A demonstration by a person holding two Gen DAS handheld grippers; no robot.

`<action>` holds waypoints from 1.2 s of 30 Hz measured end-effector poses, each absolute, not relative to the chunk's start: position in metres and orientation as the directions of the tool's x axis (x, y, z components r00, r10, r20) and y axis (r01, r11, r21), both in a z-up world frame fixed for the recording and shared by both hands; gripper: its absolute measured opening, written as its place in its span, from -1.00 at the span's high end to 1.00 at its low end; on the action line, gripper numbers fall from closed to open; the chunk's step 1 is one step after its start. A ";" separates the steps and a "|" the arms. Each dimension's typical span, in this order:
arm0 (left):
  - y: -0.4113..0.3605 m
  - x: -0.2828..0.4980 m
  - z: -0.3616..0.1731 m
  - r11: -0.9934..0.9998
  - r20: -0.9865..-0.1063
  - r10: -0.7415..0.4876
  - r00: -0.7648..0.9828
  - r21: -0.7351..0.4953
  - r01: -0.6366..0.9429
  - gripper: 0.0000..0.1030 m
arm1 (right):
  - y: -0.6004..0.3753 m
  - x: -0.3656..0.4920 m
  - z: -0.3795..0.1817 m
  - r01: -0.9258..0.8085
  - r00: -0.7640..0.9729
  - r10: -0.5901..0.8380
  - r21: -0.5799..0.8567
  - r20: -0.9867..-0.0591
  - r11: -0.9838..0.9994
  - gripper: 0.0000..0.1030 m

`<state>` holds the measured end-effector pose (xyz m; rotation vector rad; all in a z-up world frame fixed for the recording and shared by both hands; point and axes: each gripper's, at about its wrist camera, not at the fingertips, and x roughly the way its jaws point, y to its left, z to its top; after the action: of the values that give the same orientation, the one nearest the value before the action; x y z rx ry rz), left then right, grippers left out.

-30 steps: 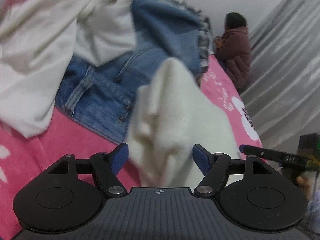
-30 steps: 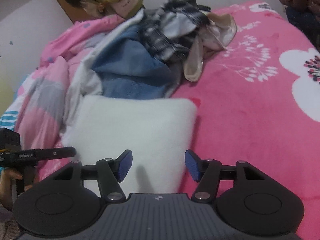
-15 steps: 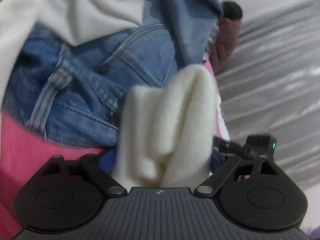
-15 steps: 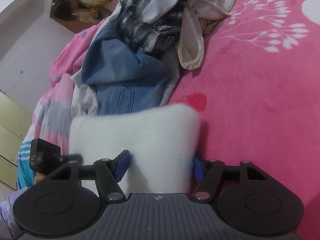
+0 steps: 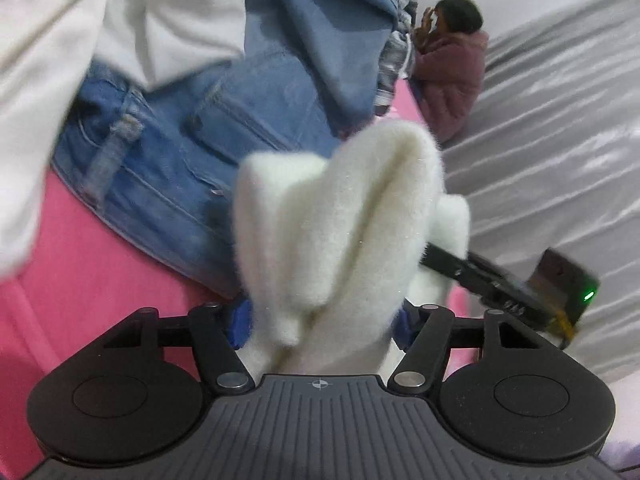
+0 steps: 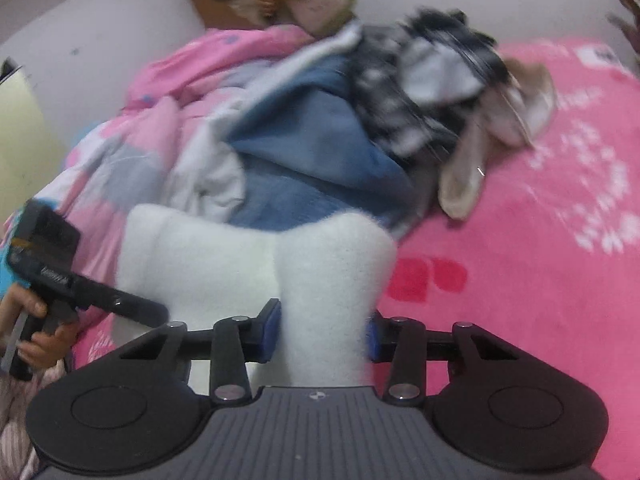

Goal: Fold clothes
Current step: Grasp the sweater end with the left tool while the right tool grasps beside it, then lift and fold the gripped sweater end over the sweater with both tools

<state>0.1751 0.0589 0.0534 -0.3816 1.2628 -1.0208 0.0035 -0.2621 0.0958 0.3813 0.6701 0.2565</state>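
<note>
A bed under a bright pink blanket point(image 6: 540, 240) printed with white flowers fills the room, pale wall behind it and silvery sheeting point(image 5: 552, 152) to one side. The left gripper point(image 5: 320, 320) has its blue fingers point(image 5: 239, 320) closing round a bunched fold of the white fleecy garment point(image 5: 340, 232); the right gripper point(image 6: 320, 332) is closing likewise, its fingers point(image 6: 269, 330) pressed against another edge of the same garment point(image 6: 256, 264). The garment hangs gathered between the two, just in front of the jeans point(image 5: 168, 160). I judge it is being picked up to fold; next it wants spreading flat on the bare pink, clear of the jeans. Behind the jeans sits a heap of unfolded clothes point(image 6: 420, 92), and beyond that a person in a dark red coat point(image 5: 452, 76) at the bed's edge.
</note>
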 end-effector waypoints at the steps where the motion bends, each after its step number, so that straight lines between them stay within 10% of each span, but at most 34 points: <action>1: 0.059 0.171 0.053 0.521 -0.593 -0.805 -0.037 -0.735 0.434 -0.25 | -0.260 0.000 0.099 -0.120 0.761 0.353 0.416 -0.544 0.901 0.15; 17: 0.016 0.181 0.142 0.389 -0.420 -0.891 0.175 -0.506 0.770 0.01 | -0.269 0.014 0.183 -0.194 0.872 0.286 0.256 -0.398 0.947 0.31; 24: 0.020 0.138 0.122 0.361 -0.479 -0.849 0.222 -0.218 0.907 0.01 | -0.225 -0.015 0.165 -0.261 0.898 0.142 -0.245 -0.416 0.934 0.30; 36: 0.036 0.082 0.111 0.319 -0.496 -0.810 0.314 0.077 0.945 0.01 | -0.194 -0.072 0.140 -0.268 0.941 0.088 -0.559 -0.328 0.785 0.30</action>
<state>0.0824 0.0361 0.1109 0.3877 0.4033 -1.1947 -0.0722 -0.1942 0.1396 -0.6423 0.2934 0.1948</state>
